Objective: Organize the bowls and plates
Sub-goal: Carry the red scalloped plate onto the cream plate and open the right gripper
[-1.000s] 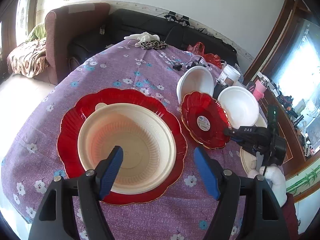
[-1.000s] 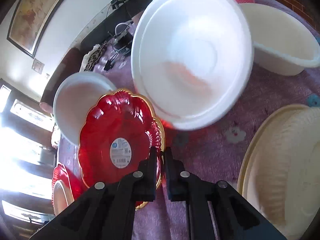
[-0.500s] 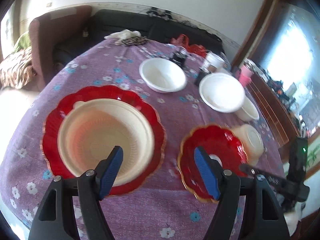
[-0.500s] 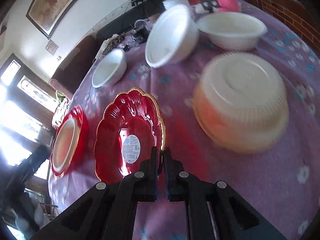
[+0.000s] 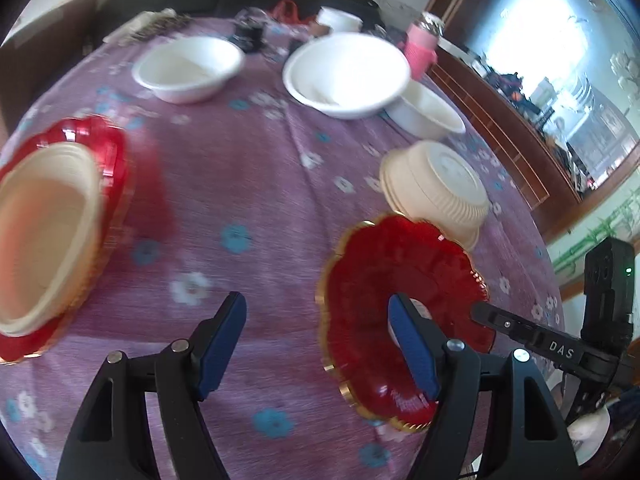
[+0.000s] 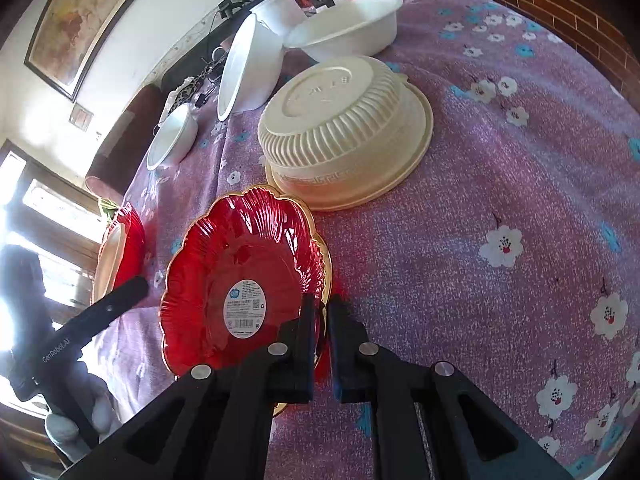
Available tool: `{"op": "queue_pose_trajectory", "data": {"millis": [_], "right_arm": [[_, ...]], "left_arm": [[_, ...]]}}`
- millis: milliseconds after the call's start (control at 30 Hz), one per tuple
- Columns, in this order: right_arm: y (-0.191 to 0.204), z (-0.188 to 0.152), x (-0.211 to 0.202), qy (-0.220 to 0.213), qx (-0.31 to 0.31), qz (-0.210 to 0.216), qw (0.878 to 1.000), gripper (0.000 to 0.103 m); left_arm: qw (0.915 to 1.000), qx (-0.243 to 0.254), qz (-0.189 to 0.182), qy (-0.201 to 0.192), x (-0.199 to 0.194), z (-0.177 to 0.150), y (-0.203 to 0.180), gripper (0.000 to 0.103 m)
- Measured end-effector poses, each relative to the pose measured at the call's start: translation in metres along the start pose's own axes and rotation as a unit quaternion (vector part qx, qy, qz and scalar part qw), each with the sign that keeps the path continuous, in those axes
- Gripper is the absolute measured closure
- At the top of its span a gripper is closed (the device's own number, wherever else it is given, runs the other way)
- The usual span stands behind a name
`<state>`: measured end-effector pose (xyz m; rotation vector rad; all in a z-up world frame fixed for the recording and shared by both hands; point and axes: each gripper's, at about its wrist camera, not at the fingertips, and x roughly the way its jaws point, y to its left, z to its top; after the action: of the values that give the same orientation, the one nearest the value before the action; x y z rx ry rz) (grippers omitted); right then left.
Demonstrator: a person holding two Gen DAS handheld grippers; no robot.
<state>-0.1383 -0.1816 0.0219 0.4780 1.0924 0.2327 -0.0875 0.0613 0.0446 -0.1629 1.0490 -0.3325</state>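
Since the small red plate (image 6: 240,276) is thin, glossy plastic, light but slippery and flexy, I've got the right gripper (image 6: 323,344) jaws clamped on its gold rim, plate tilted above the table (image 6: 500,184) beside the upturned cream bowl (image 6: 340,136). Left gripper (image 5: 316,344) jaws apart, empty.

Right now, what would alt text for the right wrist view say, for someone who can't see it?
A black claw pinches the rim of a small red plate with a gold edge, above a purple flowered cloth. Just beyond it a cream bowl lies upside down, with white bowls farther back.
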Motion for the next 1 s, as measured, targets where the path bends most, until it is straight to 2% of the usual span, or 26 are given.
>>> {"op": "queue_pose_trajectory", "data": {"millis": [200,300,333,367,400,467,533,733,867,1000], "right_arm": [[-0.002,-0.002,0.002,-0.003,0.002,0.008,1.000,0.096],[-0.001,-0.002,0.003,-0.005,0.002,0.010,1.000,0.096],[-0.001,-0.003,0.003,-0.006,0.003,0.007,1.000,0.096],[-0.002,-0.003,0.002,-0.009,0.003,0.004,1.000,0.096],[-0.003,-0.003,0.000,-0.013,0.002,-0.001,1.000,0.095],[-0.005,-0.003,-0.004,-0.023,0.004,-0.011,1.000,0.095],[-0.009,-0.003,-0.005,-0.022,0.014,0.001,1.000,0.095],[0.000,-0.002,-0.007,-0.032,0.018,0.013,0.999,0.095],[0.016,0.006,-0.012,-0.040,0.009,0.027,0.999,0.095],[0.049,0.017,-0.012,-0.045,-0.023,0.038,0.998,0.095]], "left_arm": [[0.9993,0.013,0.003,0.036,0.031,0.001,-0.020,0.030],[0.9991,0.024,0.001,0.034,0.036,-0.001,-0.030,0.033],[0.9989,0.034,0.011,0.031,0.035,-0.003,-0.035,0.041],[0.9983,0.041,0.030,0.026,0.035,-0.004,-0.037,0.054],[0.9976,0.049,0.045,0.020,0.034,-0.005,-0.038,0.061],[0.9981,0.041,0.041,0.019,0.031,-0.007,-0.031,0.085],[0.9994,0.018,0.017,0.023,0.028,-0.006,-0.020,0.088],[0.9995,0.015,0.026,-0.009,0.009,-0.004,-0.019,0.089],[0.9993,-0.008,0.018,-0.032,-0.011,0.002,-0.009,0.088],[0.9967,-0.045,0.019,-0.064,-0.038,0.006,0.014,0.088]]}}
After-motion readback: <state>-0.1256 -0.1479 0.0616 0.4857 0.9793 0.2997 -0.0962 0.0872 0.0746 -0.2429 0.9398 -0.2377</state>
